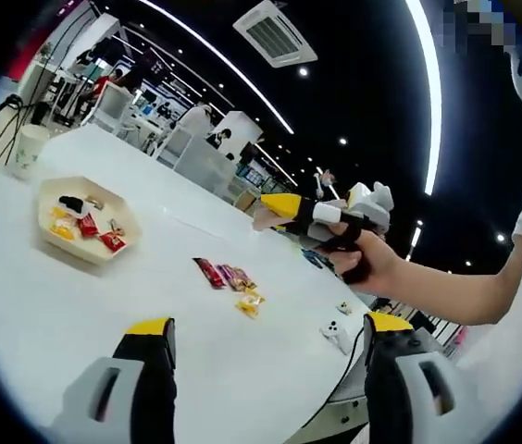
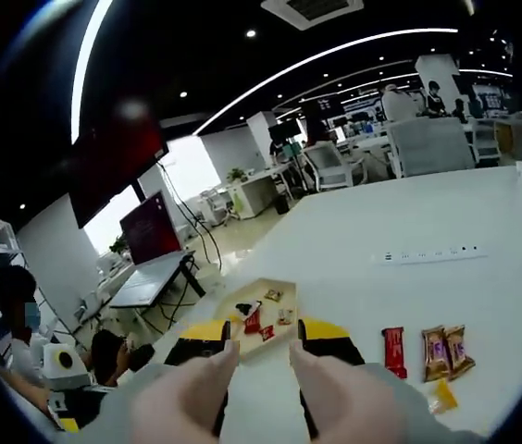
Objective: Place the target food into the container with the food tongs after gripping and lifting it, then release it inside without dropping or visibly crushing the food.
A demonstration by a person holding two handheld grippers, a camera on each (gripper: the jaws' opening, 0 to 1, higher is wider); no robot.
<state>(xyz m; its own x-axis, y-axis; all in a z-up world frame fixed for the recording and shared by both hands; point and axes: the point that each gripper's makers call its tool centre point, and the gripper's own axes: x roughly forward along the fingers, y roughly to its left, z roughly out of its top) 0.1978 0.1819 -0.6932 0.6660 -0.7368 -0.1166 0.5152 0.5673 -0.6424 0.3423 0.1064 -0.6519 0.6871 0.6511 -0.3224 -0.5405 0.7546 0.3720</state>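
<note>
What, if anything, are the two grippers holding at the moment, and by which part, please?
Nothing is held. The left gripper has its jaws wide apart over the bare table, and the right gripper is open, empty, above the tray.

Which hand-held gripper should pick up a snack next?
Right, probably. The right hand-held gripper is open above the table, near the wrapped snacks; the left hand-held gripper sits farther back.

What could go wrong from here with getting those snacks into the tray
1. The wrapped snacks lie close together in a row on the table, so closing on one could nudge its neighbours.
2. The tray already holds several packets, and it sits apart from the row, so each carry risks a drop.
3. The right gripper is open and empty, above the table.
</note>
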